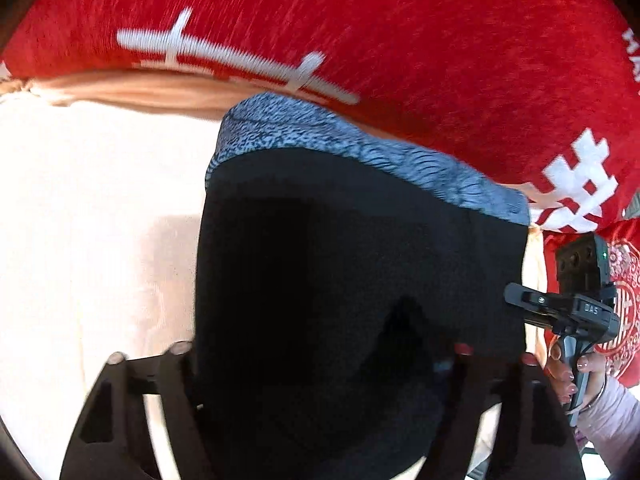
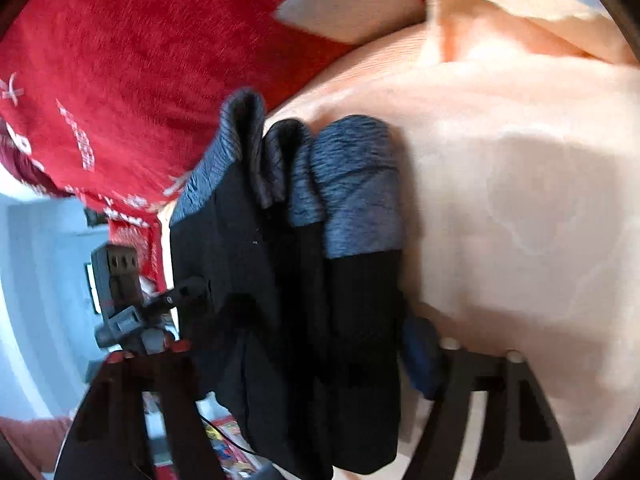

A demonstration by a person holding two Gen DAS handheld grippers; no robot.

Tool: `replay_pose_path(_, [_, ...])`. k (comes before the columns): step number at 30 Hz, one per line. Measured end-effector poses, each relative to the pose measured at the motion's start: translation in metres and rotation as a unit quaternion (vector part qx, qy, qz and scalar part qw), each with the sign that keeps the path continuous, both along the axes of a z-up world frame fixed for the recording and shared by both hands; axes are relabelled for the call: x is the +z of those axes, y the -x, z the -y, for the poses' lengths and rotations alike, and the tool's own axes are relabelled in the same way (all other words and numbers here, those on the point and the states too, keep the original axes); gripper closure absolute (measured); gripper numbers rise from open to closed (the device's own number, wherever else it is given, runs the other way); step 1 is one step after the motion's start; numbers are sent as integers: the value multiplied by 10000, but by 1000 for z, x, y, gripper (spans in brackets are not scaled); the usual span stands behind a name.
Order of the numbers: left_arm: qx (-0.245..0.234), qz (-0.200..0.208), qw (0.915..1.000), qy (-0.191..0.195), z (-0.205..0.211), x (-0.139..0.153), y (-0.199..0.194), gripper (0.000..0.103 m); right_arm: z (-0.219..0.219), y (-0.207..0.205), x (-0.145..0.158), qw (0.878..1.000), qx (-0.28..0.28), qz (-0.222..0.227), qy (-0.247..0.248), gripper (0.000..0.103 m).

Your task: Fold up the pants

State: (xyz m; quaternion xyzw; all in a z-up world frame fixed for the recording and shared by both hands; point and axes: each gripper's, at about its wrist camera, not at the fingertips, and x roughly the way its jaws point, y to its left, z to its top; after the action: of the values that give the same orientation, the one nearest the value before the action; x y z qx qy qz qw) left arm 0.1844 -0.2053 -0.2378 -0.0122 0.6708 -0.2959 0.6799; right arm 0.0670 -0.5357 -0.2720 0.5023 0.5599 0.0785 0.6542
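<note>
Pants pinched at both sides, fold in hand on the bed.

Left gripper fingers straddle the black pants; right gripper fingers likewise; pad contact hidden by cloth, grip judged, not confirmed. Beyond the fingertips lies the grey waistband, then peach sheet, red blanket farthest. Both edges are best kept level and taut, waistband layers aligned.

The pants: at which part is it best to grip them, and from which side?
Probably the black edge of the pants, below the grey waistband, coming from the open near side: the folded layers bunch there, and the red blanket blocks the far side.
</note>
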Motion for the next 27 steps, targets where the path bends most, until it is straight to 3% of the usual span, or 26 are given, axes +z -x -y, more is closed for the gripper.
replay_pose_path(4, [11,6,9999,142,-11,17,4,44,-7,3,14,9997,-192,80,83,58])
replay_pose_path(14, [-282,145,9994,131,-85,76,28,44,-58,27,78,9990,-318,273,-142,62])
replay_pose_path(18, [-300,63,9995,-28,-120,72,34,44,-104,46,91,9989,-328,270,-194,62])
replay_pose_path(23, [-318,77,9993,-179,-159,43,37,43,-141,64,72,9974,-570,180,-393,62])
replay_pose_path(27, [-230,194,9985,-455,-167,13,42,19,-156,75,43,9991,-374,-44,-195,62])
